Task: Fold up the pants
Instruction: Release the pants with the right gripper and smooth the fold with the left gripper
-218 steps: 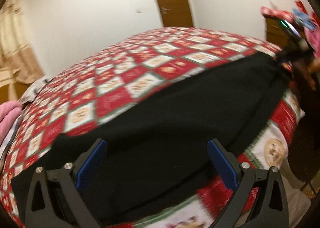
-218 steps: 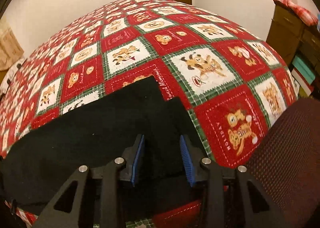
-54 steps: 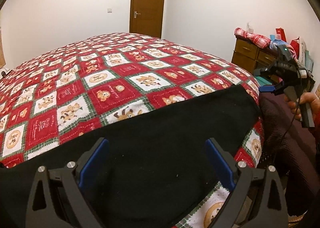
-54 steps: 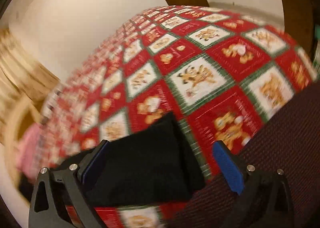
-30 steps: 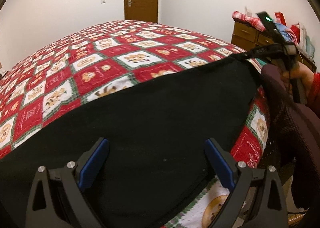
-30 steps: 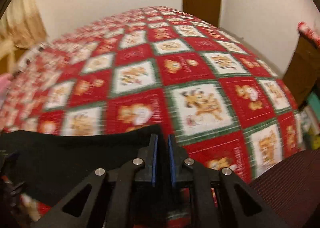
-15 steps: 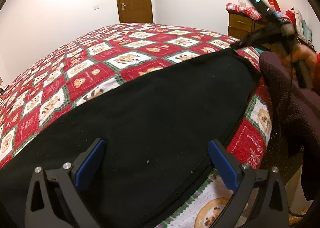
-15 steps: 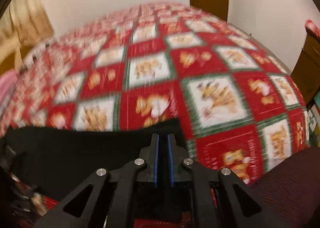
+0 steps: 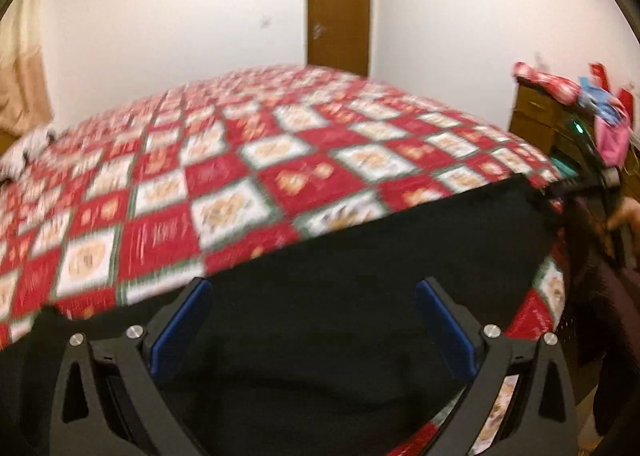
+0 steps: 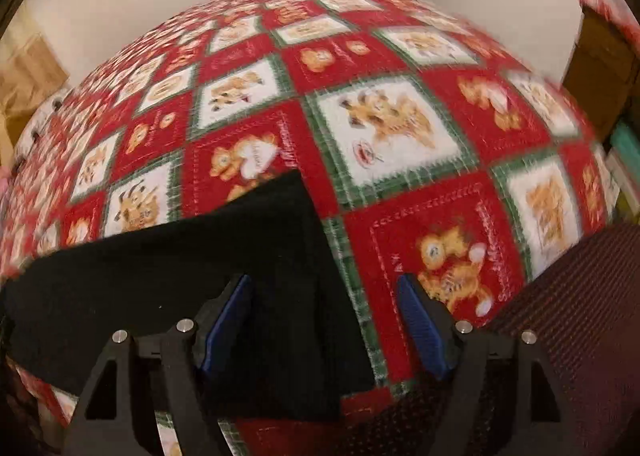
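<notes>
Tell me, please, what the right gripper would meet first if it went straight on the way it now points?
Most likely the black pants on the quilt: the right gripper, jaws opening, points down at their end; depth is unclear.

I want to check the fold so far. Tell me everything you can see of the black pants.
The black pants are plain, dark, soft-looking cloth lying flat along the near edge of the red patterned quilt. In the right wrist view one end shows a squared corner with layered edges, as if doubled over. The right gripper is above that end, jaws opening, pads off the cloth. The left gripper stands open over the middle stretch.
</notes>
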The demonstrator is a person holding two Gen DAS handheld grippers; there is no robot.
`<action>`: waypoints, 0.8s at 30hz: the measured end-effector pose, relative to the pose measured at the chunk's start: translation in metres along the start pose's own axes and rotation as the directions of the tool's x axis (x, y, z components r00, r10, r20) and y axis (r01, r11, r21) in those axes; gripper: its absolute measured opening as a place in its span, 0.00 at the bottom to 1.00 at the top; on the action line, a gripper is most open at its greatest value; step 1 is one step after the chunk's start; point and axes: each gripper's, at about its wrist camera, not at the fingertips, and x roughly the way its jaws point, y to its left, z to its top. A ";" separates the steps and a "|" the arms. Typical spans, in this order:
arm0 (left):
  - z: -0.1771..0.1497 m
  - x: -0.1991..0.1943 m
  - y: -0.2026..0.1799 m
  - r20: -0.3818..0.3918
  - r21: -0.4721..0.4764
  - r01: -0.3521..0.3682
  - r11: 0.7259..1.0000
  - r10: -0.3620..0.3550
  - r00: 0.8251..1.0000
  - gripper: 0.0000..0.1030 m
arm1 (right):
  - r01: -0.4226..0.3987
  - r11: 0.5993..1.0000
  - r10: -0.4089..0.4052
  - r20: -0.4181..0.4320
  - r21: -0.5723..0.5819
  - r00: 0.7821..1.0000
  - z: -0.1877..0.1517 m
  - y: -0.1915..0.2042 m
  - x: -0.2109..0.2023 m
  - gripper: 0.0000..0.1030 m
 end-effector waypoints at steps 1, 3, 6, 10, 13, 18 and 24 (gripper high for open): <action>-0.004 0.004 0.001 -0.015 -0.012 0.008 1.000 -0.008 1.000 1.00 | -0.007 1.000 0.007 -0.009 0.007 1.000 -0.001 0.001 0.000 0.74; -0.013 0.013 -0.001 -0.050 -0.017 0.023 1.000 -0.023 0.998 1.00 | 0.002 1.000 -0.002 -0.022 -0.016 1.000 -0.004 0.006 0.001 0.72; -0.026 0.020 -0.014 -0.074 0.045 0.004 0.999 0.000 0.997 1.00 | -0.034 0.999 0.032 -0.042 -0.030 0.999 -0.010 0.009 -0.005 0.49; -0.030 0.014 -0.026 -0.059 0.116 0.000 0.993 0.007 0.998 1.00 | -0.096 0.995 0.097 -0.046 0.007 0.994 -0.015 0.008 -0.010 0.19; -0.028 0.004 -0.022 -0.039 0.103 0.028 0.994 -0.024 0.999 1.00 | -0.109 0.993 0.109 -0.010 0.042 0.994 -0.015 0.012 -0.019 0.13; -0.024 -0.022 -0.002 0.027 0.073 0.020 0.997 -0.023 0.999 1.00 | -0.202 0.979 0.202 0.085 -0.015 0.976 -0.009 0.056 -0.066 0.12; -0.021 -0.051 0.046 0.087 -0.046 -0.021 0.999 0.025 0.996 1.00 | -0.374 0.893 0.402 0.071 -0.249 0.913 -0.011 0.179 -0.112 0.12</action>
